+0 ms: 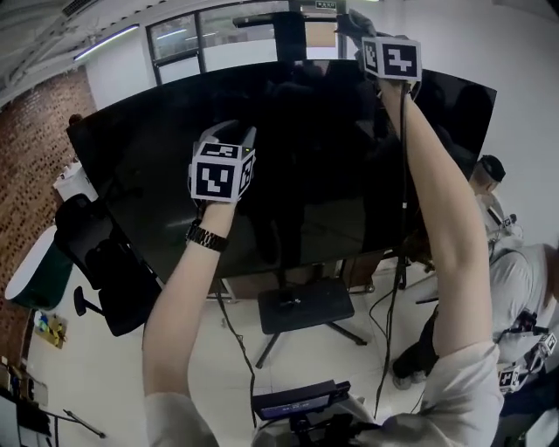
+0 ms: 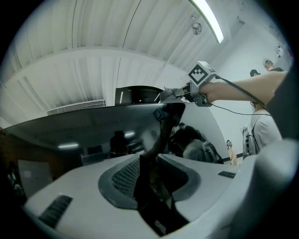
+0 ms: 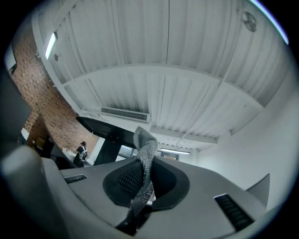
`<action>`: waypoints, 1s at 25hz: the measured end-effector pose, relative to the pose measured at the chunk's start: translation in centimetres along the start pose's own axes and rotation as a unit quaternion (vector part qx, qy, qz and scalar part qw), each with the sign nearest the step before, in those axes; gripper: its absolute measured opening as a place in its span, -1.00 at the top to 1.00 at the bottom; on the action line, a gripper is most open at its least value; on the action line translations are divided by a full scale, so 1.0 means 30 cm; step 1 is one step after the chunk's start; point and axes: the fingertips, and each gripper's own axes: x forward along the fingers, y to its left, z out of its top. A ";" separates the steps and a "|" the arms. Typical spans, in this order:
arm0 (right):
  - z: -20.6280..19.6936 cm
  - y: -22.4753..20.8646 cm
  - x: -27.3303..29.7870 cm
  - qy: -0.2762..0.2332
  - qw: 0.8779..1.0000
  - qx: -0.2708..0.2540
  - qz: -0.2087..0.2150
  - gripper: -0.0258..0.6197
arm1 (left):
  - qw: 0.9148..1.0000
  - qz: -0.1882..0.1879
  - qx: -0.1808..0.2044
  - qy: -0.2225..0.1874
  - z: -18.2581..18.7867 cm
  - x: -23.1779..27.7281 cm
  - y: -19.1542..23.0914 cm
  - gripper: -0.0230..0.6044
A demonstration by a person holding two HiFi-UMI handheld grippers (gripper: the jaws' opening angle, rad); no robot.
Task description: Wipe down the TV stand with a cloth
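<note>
A large black TV [image 1: 306, 157] stands on a dark stand with a flat shelf and splayed legs [image 1: 306, 307]. My right gripper [image 1: 351, 24] is raised to the TV's top edge. In the right gripper view it [image 3: 145, 173] is shut on a grey mesh cloth [image 3: 145, 151] that sticks up from the jaws. My left gripper [image 1: 229, 133] is held against the screen's middle left, and its jaws [image 2: 148, 159] are closed together with nothing seen between them. The left gripper view also shows the right gripper [image 2: 180, 93] at the TV's upper edge.
A black office chair [image 1: 105, 262] stands at the left beside a round white and green table [image 1: 35, 272]. A person [image 1: 520, 297] crouches at the right of the TV. Cables [image 1: 384, 332] run over the floor by the stand. A dark device [image 1: 301, 403] sits just below me.
</note>
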 end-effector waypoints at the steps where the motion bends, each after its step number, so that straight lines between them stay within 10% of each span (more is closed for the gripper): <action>1: -0.017 0.006 -0.032 -0.009 1.000 0.005 0.005 0.85 | 1.000 0.003 -0.004 -0.005 -0.019 -0.007 -0.018 0.50; 13: -0.940 0.770 -0.660 0.010 0.986 0.039 0.163 0.85 | 0.998 -0.035 -0.034 0.024 -0.730 -0.165 -0.538 0.53; 25: -2.292 1.343 -0.948 0.073 0.974 0.063 0.205 0.85 | 0.997 -0.042 -0.047 0.053 -2.020 -0.200 -0.855 0.53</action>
